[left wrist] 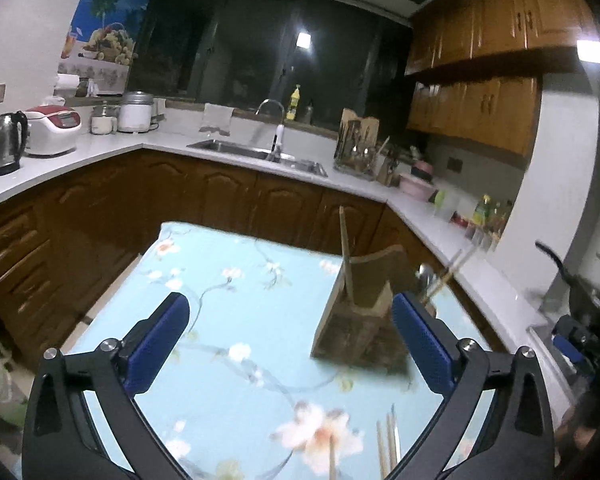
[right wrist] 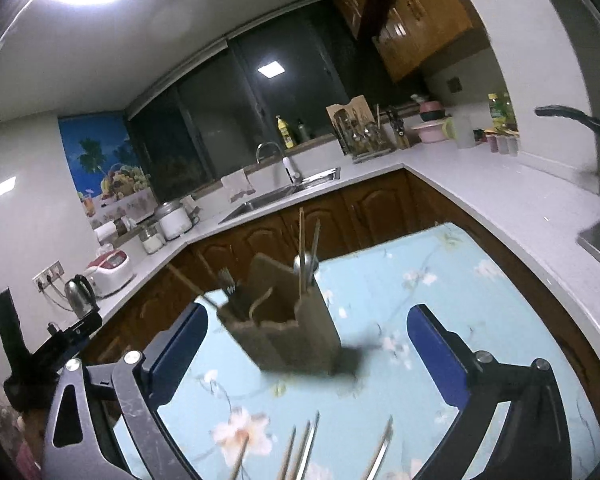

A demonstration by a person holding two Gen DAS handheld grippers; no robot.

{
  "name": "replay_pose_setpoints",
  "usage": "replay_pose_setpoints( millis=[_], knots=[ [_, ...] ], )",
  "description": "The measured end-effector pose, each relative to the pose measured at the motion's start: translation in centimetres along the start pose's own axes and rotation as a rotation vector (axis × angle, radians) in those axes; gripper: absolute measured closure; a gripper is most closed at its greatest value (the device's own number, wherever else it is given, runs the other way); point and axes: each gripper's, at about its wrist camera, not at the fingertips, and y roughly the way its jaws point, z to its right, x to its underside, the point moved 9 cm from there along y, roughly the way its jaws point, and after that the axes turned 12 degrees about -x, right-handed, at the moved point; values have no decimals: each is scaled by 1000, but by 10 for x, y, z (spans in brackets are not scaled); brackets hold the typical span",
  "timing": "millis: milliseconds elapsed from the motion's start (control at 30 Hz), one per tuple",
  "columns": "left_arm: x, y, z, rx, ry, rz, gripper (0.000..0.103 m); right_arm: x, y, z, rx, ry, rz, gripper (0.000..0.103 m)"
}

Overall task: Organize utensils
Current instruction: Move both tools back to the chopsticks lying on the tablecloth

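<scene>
Now both the left gripper (left wrist: 291,340) and right gripper (right wrist: 307,348) gape wide, holding nothing. Loose chopsticks (right wrist: 300,446) lie nearer than the wooden holder (right wrist: 290,332), pointing lengthwise toward it, closest to the right one.

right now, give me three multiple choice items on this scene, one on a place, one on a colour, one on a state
1. Where does the wooden utensil holder stand?
A. on the flowered tablecloth
B. in the sink
C. on the white counter

2. What colour are the pads of the left claw?
A. red
B. blue
C. yellow

3. How does the right claw stand?
A. shut on a chopstick
B. shut on the holder
C. open, gripping nothing

Answers:
1 A: the holder sits on the light blue flowered cloth, away from the sink.
2 B: both pads show dark blue in the left wrist view.
3 C: its fingers stand wide apart with nothing pressed between them; loose utensils lie on the cloth near the bottom of the view.
</scene>
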Motion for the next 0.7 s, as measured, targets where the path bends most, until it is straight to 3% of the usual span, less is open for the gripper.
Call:
replay_pose_setpoints(
  millis=[367, 700],
  knots=[
    [84, -31, -2, 1, 62, -106, 0, 77, -33, 5, 34, 16, -117, 2],
    [141, -25, -7, -8, 67, -232, 0, 137, -36, 19, 73, 41, -222, 2]
  ],
)
